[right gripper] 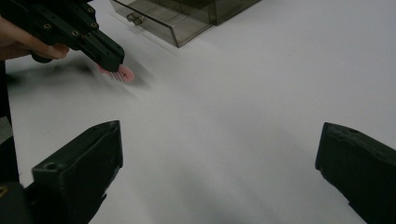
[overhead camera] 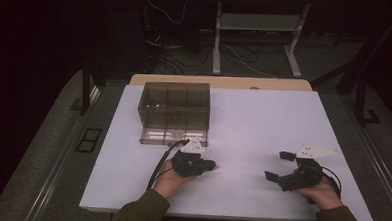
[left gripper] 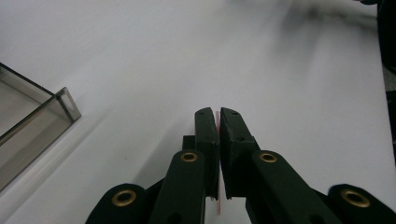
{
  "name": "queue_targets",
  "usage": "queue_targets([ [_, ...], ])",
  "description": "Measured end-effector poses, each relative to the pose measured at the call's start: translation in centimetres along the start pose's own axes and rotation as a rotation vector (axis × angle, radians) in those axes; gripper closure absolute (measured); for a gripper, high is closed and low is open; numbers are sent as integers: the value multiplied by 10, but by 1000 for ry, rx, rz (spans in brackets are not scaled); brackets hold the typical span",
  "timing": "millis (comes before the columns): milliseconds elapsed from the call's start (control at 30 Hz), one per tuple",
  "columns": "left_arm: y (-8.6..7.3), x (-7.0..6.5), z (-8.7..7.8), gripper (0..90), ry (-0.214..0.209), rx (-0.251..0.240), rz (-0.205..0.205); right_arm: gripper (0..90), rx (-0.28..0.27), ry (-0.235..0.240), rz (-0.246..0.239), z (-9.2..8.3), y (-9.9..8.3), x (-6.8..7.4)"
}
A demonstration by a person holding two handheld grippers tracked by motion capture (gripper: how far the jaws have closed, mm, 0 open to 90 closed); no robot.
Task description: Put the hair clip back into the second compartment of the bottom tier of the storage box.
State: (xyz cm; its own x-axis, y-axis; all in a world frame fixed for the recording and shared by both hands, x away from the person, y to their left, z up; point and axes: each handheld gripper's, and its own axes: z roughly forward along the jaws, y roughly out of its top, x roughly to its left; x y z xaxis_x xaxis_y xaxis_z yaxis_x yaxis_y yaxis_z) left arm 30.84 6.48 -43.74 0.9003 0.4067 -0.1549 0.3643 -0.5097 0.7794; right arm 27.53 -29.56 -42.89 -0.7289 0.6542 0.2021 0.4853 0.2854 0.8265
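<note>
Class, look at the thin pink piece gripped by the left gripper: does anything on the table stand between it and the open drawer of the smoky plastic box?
Nothing visible does. The left gripper holds the pink piece shut between its fingers, and only bare white table lies between it and the open drawer of the box. The right gripper sits off to the side, open.

You could read no words, brands or numbers on any surface. The single sign was a small dark cross-like mark on the pink disc [right gripper: 122, 73] clamped in the left gripper [right gripper: 109, 59], seen from the right gripper view; it was too blurred to identify
</note>
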Motion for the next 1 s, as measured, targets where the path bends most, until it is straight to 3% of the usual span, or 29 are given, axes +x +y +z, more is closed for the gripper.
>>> queue_targets([
  [1000,10,4,-25,857,-54,-22,38,1,0,0,-5,1,0,0],
])
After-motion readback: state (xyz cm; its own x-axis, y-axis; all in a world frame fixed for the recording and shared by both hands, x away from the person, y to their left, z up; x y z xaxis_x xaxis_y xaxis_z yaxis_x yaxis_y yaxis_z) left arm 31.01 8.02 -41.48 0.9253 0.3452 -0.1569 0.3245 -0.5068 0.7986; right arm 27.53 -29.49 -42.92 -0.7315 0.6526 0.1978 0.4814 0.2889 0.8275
